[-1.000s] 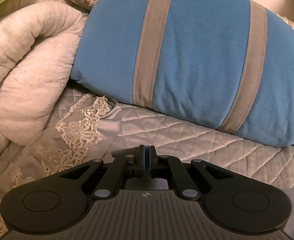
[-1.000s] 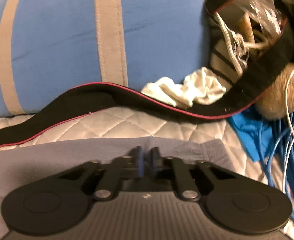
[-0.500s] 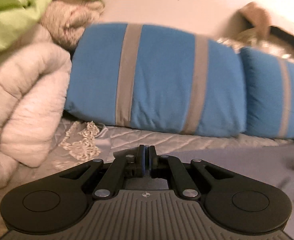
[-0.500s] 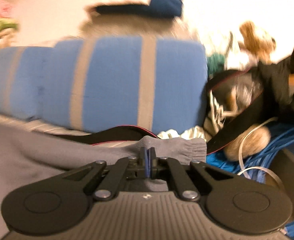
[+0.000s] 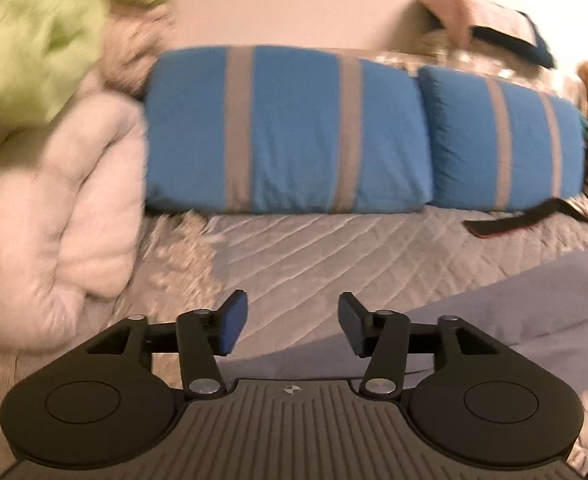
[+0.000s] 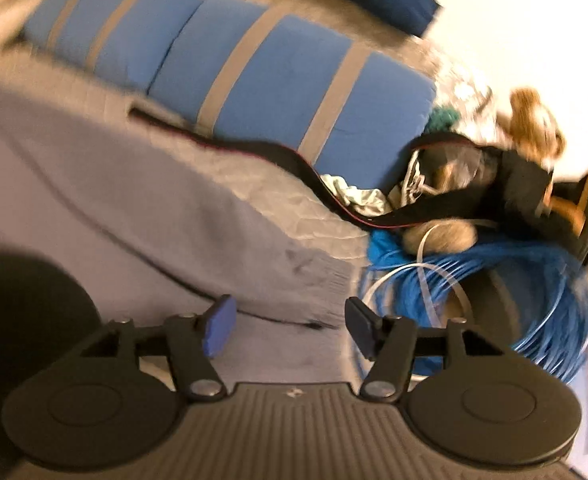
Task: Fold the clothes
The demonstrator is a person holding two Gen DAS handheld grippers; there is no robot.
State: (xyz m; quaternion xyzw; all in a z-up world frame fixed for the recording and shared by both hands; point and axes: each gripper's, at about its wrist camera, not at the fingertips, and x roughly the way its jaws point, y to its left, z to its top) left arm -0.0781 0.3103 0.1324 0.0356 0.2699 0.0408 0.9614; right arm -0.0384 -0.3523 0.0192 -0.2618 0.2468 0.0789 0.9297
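Lying flat on the bed (image 5: pixel 333 248), the grey garment (image 6: pixel 142 200) runs left–right just beyond both hand-held grippers — left (image 5: pixel 292 326) and right (image 6: pixel 290 328) gape wide, empty; right sits nearer its hem.

Ahead of the left hand-held gripper, two blue pillows with grey stripes (image 5: pixel 290 128) lie side by side on a pale quilted bedspread (image 5: pixel 333 248). A bulky rolled cream comforter (image 5: pixel 58 216) sits ahead to its left, with a blurred lime-green cloth (image 5: pixel 38 40) above. Ahead and right of the right hand-held gripper lies a coil of blue cable (image 6: pixel 533 284), a black red-edged strap (image 6: pixel 278 156) beyond it.
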